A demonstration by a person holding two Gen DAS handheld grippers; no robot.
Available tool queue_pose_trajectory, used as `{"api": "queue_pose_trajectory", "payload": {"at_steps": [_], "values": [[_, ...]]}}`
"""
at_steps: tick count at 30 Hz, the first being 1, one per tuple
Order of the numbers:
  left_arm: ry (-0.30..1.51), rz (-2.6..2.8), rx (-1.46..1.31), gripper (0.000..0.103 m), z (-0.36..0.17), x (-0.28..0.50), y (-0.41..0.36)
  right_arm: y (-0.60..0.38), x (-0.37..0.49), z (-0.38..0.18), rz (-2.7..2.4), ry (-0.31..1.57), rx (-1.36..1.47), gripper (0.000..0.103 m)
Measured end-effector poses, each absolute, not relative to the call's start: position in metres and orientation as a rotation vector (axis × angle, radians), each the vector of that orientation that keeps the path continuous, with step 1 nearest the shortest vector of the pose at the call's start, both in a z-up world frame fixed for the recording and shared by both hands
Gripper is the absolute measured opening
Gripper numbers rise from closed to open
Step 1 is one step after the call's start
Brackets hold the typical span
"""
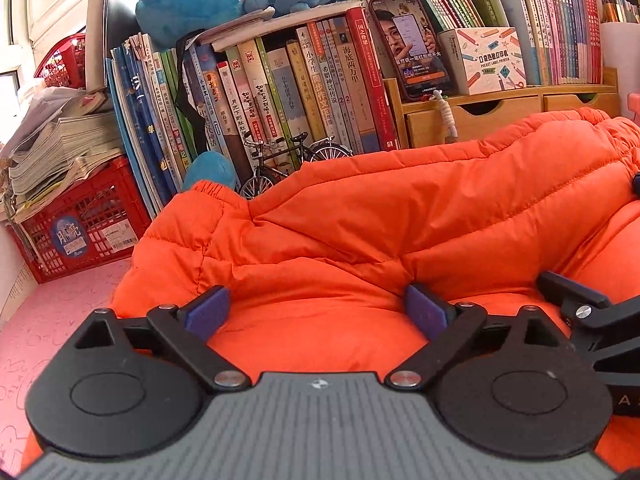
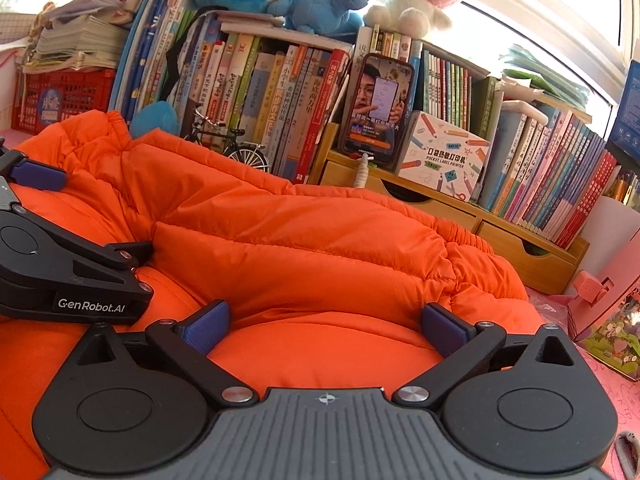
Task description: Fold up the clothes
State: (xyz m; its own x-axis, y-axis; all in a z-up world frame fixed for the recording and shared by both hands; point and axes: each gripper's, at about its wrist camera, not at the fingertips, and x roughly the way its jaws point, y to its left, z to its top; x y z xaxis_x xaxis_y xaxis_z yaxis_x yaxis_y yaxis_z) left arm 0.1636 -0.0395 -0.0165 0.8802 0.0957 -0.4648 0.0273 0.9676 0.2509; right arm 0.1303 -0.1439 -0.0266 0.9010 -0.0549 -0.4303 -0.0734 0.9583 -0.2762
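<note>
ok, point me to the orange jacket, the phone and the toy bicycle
orange jacket (image 1: 400, 232): left wrist view, on the quilted top panel.
phone (image 2: 376, 108): right wrist view, middle of the lit screen.
toy bicycle (image 1: 276, 160): left wrist view, on the black frame.

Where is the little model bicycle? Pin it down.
The model bicycle stands at the foot of the row of books, just behind the orange jacket. In the right wrist view it shows left of centre, beside a blue plush toy.

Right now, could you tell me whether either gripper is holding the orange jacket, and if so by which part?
Nothing is held. The left gripper and right gripper both stand wide open over the near bulge of the orange jacket, pads not pinching its fabric.
</note>
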Motion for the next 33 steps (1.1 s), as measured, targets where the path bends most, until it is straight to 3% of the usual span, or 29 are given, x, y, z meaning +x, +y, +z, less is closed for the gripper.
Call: {"api": "queue_pose_trajectory", "payload": {"at_steps": [8, 15, 33], "values": [[0.496, 0.042, 0.150, 0.103, -0.007, 0.138, -0.015, -0.156, 0.120, -0.019, 0.045, 0.425, -0.208, 0.103], [0.456, 0.045, -0.005, 0.103, 0.011, 0.101, 0.009, -0.168, 0.077, 0.012, 0.139, 0.383, 0.077, 0.103], [0.539, 0.092, 0.079, 0.103, -0.008, 0.118, 0.003, -0.152, 0.096, -0.022, 0.020, 0.514, -0.097, 0.103]]}}
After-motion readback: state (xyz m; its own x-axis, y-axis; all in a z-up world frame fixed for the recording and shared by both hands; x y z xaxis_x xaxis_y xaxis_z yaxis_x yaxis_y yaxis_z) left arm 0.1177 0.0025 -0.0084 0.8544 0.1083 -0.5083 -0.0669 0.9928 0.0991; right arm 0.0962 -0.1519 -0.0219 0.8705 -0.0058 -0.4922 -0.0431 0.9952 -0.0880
